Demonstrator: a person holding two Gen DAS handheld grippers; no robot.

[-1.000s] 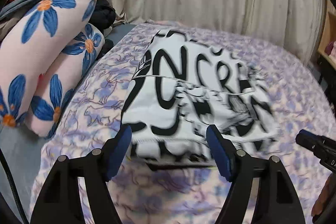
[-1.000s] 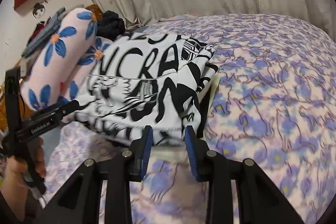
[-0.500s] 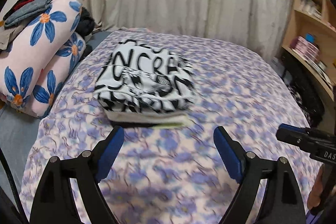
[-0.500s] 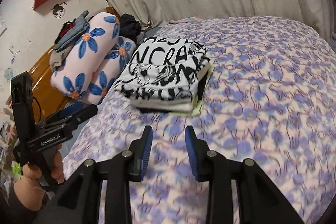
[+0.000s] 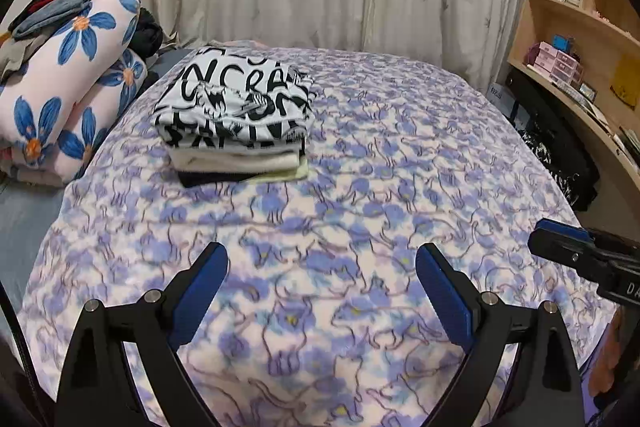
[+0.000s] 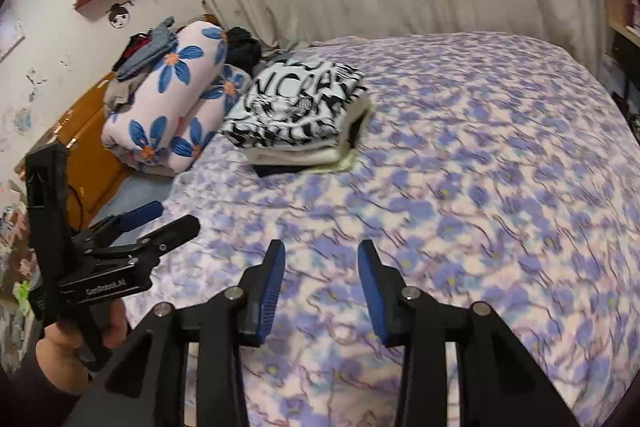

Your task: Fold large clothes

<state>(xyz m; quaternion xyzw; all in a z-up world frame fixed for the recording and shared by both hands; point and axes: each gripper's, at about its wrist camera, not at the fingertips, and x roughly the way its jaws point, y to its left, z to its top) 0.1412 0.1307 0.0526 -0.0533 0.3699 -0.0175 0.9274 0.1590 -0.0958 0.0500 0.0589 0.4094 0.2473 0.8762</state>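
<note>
Both grippers have pulled back from the folded shirt (image 5: 234, 109), which sits atop the pile (image 5: 240, 163) at the bed's (image 5: 400, 155) far left; left gripper (image 5: 322, 285) and right gripper (image 6: 321, 279) have just been opening, nothing between them, so this fold looks finished

Both tongs (image 5: 322, 263) (image 6: 322, 263) farther from clothes stack (image 5: 236, 119), wider

The black-and-white lettered garment (image 5: 236, 103) lies folded flat atop a small stack of clothes (image 6: 304, 155) — on the bed's far left.

Even indoor light, soft shadows, motion blur, fisheye-curved dark corners.
</note>
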